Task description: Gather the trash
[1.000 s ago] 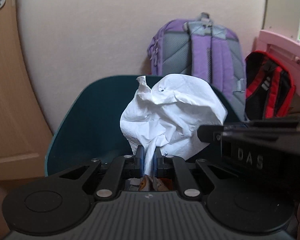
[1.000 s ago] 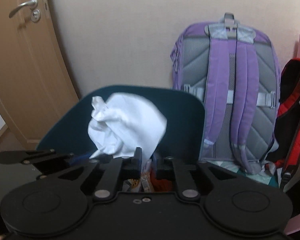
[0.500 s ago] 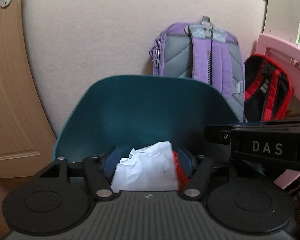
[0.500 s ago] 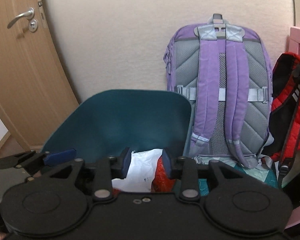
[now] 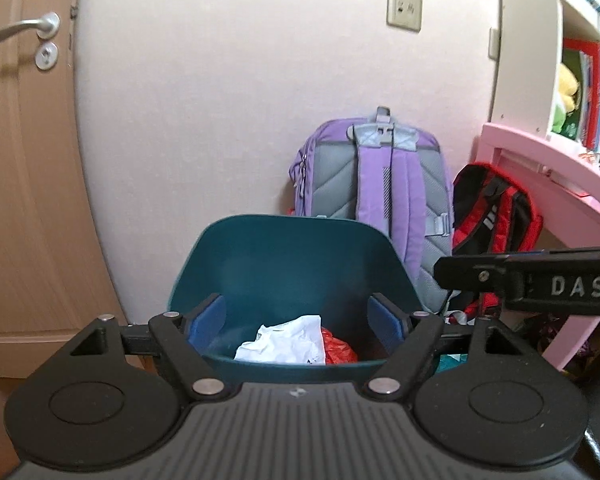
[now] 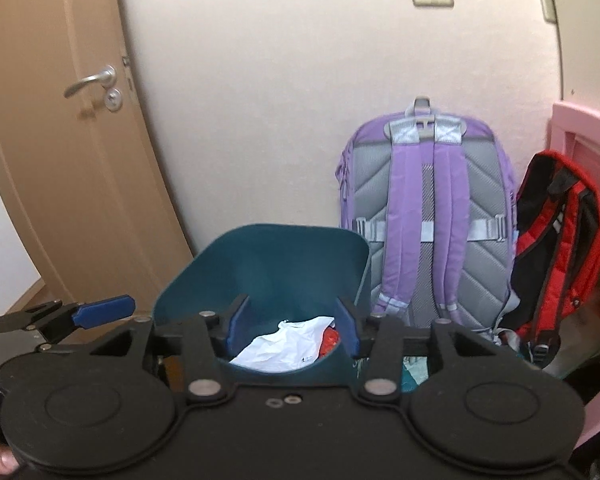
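Left wrist view: left gripper (image 5: 298, 322) spread wide and empty above the dark teal plastic bin (image 5: 292, 258), crumpled white tissue (image 5: 286, 344) lying inside beside a red wrapper (image 5: 338, 350). Right wrist view: right gripper (image 6: 292, 330) likewise parted, holding nothing, over the same bin (image 6: 276, 258). Behind, against the wall: purple and grey backpack (image 5: 374, 184), red and black backpack (image 5: 496, 212).

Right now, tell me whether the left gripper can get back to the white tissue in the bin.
Probably yes. The left gripper is open above the teal bin, and the white tissue lies uncovered on top, beside red trash; nothing blocks the way down.
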{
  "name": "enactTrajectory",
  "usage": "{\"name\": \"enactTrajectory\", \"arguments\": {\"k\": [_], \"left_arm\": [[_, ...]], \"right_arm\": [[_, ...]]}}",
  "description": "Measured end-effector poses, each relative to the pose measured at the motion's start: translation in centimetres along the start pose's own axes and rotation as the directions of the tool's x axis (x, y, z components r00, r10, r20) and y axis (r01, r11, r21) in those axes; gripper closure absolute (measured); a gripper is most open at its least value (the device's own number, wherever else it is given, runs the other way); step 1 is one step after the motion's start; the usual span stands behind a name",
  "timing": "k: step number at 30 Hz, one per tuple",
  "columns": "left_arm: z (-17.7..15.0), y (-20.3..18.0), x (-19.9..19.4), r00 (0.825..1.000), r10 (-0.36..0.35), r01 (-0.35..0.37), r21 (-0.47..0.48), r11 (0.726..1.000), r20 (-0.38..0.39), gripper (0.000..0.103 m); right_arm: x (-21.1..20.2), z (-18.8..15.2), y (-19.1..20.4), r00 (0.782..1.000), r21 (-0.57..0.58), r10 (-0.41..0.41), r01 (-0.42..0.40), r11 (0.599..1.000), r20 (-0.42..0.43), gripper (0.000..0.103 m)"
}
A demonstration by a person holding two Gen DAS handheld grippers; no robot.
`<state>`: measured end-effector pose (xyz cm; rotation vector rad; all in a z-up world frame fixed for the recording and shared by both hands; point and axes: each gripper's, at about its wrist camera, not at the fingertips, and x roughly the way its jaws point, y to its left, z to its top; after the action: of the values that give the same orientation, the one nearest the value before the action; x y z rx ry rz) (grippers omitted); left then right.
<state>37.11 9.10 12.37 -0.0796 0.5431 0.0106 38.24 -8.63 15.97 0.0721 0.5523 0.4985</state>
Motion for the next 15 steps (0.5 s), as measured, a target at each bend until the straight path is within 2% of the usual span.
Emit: {"name": "enactTrajectory", "arguments": {"k": [15], "left_arm": [[-2.9, -1.7, -9.9, 0.996, -0.01, 0.01, -0.002, 1.0, 0.091, 0.019]], "right_arm": [[-9.1, -3.4, 1.4, 0.996, -0.073, 0.048, -0.042, 0.996, 0.079, 0.044]]}}
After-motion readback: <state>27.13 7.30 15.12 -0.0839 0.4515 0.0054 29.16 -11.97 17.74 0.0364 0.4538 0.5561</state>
